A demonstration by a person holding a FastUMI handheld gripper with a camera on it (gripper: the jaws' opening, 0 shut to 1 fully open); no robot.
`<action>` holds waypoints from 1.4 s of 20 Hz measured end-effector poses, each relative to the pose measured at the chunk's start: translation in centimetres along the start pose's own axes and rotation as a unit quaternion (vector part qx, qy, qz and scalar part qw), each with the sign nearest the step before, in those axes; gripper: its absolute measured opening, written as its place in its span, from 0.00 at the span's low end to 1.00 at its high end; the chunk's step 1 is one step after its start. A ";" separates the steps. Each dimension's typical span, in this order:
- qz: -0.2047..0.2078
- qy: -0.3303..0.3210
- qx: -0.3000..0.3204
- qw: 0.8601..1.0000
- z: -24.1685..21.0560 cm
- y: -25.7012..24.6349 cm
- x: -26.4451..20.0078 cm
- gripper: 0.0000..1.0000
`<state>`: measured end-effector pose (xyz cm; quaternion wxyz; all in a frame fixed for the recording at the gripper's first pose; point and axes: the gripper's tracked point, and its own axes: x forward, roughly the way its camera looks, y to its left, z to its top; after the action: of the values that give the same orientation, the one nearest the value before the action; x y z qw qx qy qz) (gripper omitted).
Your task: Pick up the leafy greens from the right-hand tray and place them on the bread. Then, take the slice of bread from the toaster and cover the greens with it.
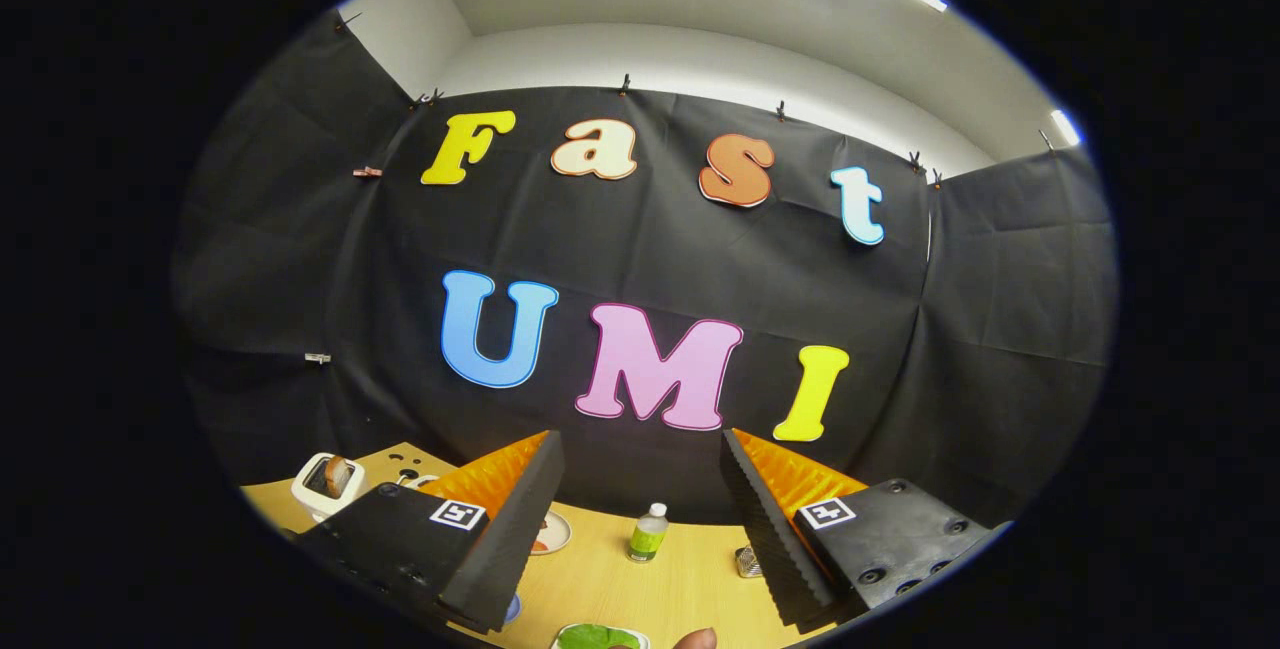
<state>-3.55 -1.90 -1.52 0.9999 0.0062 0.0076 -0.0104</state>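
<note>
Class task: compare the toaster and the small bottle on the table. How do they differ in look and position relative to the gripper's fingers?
The toaster is white and boxy; the bottle is slim, yellow-green with a white cap. The toaster holds a bread slice sticking up from its slot; the bottle stands capped. The toaster sits off to the left of the fingers; the bottle stands beyond the gap between them. The gripper is open, holding nothing. Both stand upright on the wooden table.

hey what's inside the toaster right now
A slice of bread stands in the slot of the white toaster, its top poking out. Its lower part is hidden inside. The gripper has its jaws open, holding nothing.
</note>
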 end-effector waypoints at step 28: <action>0.232 0.432 -0.029 0.871 -44.9 6.0 -7.1 0.88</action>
<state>-11.15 4.83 -46.20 0.8702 -0.0176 0.4378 0.2254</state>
